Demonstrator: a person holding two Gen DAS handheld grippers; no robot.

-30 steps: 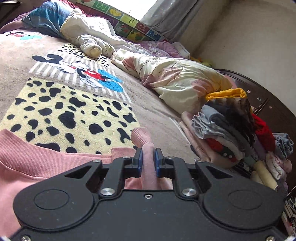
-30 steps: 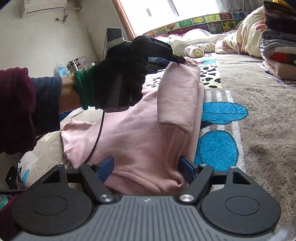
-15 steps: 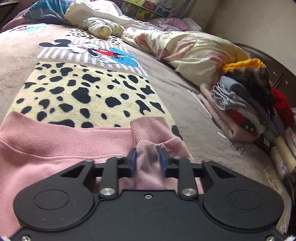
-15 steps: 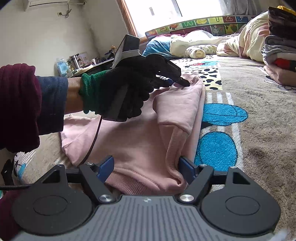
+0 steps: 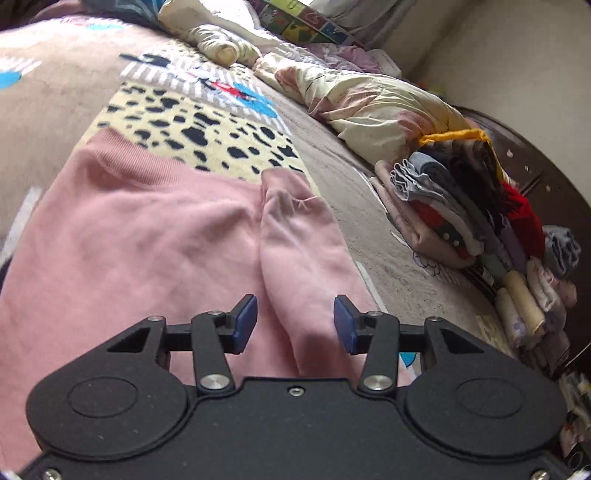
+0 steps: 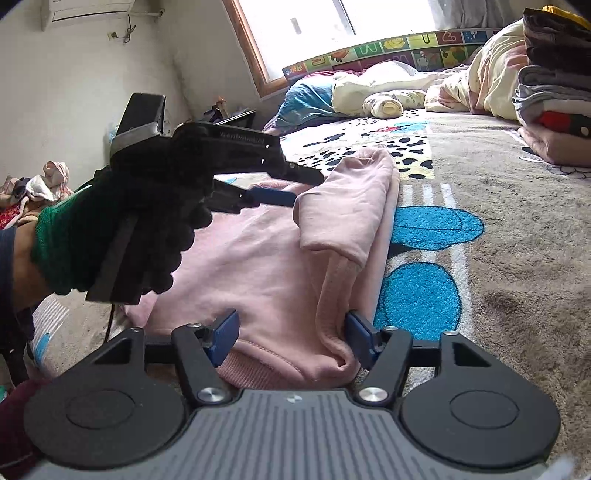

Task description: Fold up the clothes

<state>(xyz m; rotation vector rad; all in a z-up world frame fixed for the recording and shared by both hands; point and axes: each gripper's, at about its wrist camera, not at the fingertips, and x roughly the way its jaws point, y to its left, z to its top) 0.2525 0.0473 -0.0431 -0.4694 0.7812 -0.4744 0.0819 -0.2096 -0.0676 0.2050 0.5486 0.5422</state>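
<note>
- Since a second ago your left gripper (image 5: 294, 325) has let go of the sleeve (image 5: 295, 243) it was pinching and pulled back along it; the sleeve now lies flat, folded over the sweatshirt (image 5: 140, 236).
- The pink sweatshirt is spread on the blanket (image 5: 332, 192) in front of you, its ribbed hem toward the spotted patch and the folded sleeve running along its right edge.
- Your left gripper's jaws are opening: the blue pads (image 5: 245, 321) stand apart, the sleeve passes between them, and neither pad presses on it.
- Your right gripper (image 6: 291, 341) is at the near end of the sweatshirt, and its jaws are closing. A bunched fold of pink cloth sits between the pads; the right pad touches it, the left pad (image 6: 221, 336) is clear of it.
- In the right wrist view your gloved left hand (image 6: 122, 221) holds the left gripper over the sweatshirt, its fingertips just beside the top of the sleeve fold.
- To the right, well apart from the sweatshirt, a stack (image 5: 454, 206) of folded clothes stands on the blanket.
- Beyond the stack lies a crumpled quilt (image 5: 376, 110).
- A window (image 6: 347, 22) lights the far wall.
</note>
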